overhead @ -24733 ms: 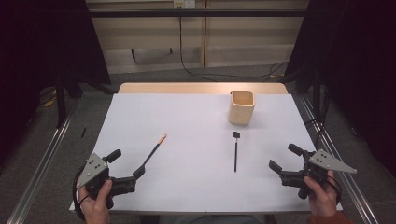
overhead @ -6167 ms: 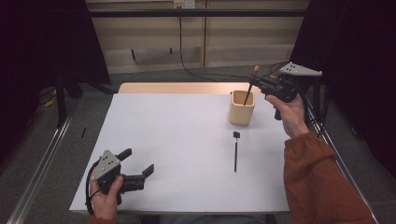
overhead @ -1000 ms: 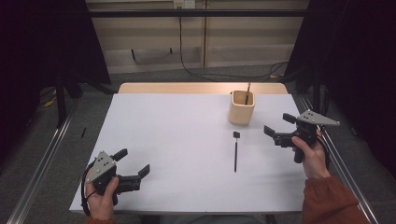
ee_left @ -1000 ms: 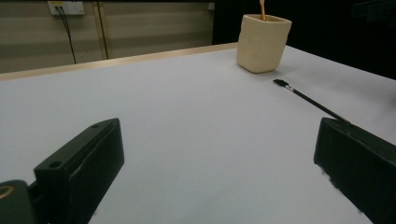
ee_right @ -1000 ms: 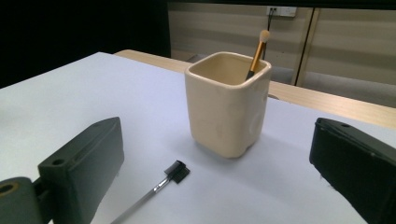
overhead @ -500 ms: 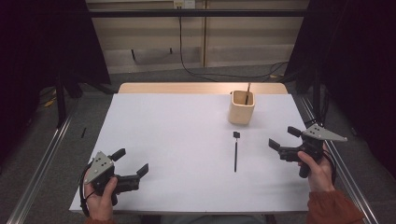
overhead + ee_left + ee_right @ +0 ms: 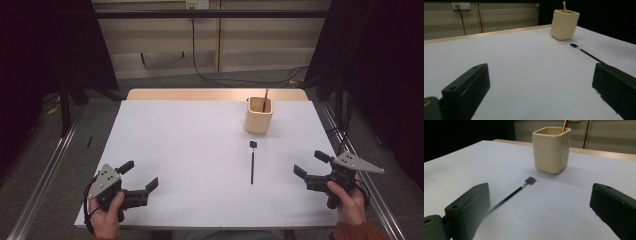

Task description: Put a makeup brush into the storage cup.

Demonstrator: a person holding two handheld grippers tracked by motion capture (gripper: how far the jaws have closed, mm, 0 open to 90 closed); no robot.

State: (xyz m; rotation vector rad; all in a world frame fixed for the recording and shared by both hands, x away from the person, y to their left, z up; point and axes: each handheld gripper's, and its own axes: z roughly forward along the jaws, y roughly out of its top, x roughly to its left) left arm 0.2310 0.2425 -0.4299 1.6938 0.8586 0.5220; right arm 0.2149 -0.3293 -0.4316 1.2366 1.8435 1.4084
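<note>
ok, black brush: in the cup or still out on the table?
Out. The black brush lies flat on the white table, apart from the cup, which holds a thin wooden stick. Both grippers, right gripper included, are open and empty.

Left gripper [image 7: 139,176], right gripper [image 7: 311,163]: fingers spread, empty, low.

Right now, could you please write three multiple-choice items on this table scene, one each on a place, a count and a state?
1. Where does the black brush lie?
A in the cup
B on the white table top, near side of the cup
C in the left tongs

2. How many tools stand in the cream cup?
A one
B three
C none

3. How are the right tongs?
A shut on the brush
B open, empty
C shut, empty

Answers: 1 B, it lies flat before the cup. 2 A, one wooden handle sticks out. 3 B, jaws apart, nothing between.
</note>
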